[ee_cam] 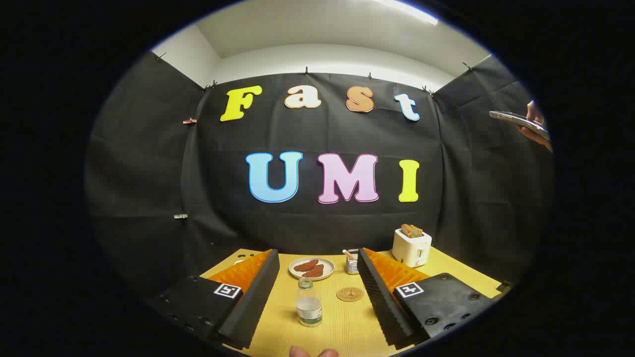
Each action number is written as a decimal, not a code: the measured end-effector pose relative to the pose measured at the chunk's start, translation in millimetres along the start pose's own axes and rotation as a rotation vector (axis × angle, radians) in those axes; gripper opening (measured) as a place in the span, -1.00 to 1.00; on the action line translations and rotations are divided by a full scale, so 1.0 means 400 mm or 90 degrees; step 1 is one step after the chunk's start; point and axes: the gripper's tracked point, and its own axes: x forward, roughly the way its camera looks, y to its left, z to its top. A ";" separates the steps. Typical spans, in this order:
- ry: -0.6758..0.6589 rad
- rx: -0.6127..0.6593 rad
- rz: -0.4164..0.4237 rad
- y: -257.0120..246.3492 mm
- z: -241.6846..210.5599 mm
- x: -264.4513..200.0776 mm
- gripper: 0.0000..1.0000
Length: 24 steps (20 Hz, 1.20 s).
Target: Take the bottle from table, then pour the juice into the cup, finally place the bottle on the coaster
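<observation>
The tongs (315,292) hang spread wide above the counter (347,327), gripping nothing; the bottle (308,303) stands upright between them, seemingly lined up for grasping; the coaster (350,294) lies just beyond it.

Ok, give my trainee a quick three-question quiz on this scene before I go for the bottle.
1. True or false: the hand-held gripper is shut on the bottle.
2. What lies just beside the bottle, toward the right finger? A) the coaster B) the toaster C) the plate
3. What stands beyond the coaster, next to the plate?

Key
1. False: fingers open, bottle upright between them, untouched.
2. A
3. A small cup.
</observation>
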 end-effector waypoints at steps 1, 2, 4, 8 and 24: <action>0.000 0.000 0.000 0.001 0.000 0.000 0.93; 0.000 -0.001 0.000 0.002 0.001 0.003 0.93; 0.000 -0.001 -0.002 0.001 0.002 0.010 0.93; -0.002 -0.001 -0.003 -0.002 0.003 0.020 0.93; 0.014 -0.006 -0.001 0.015 -0.044 0.026 0.93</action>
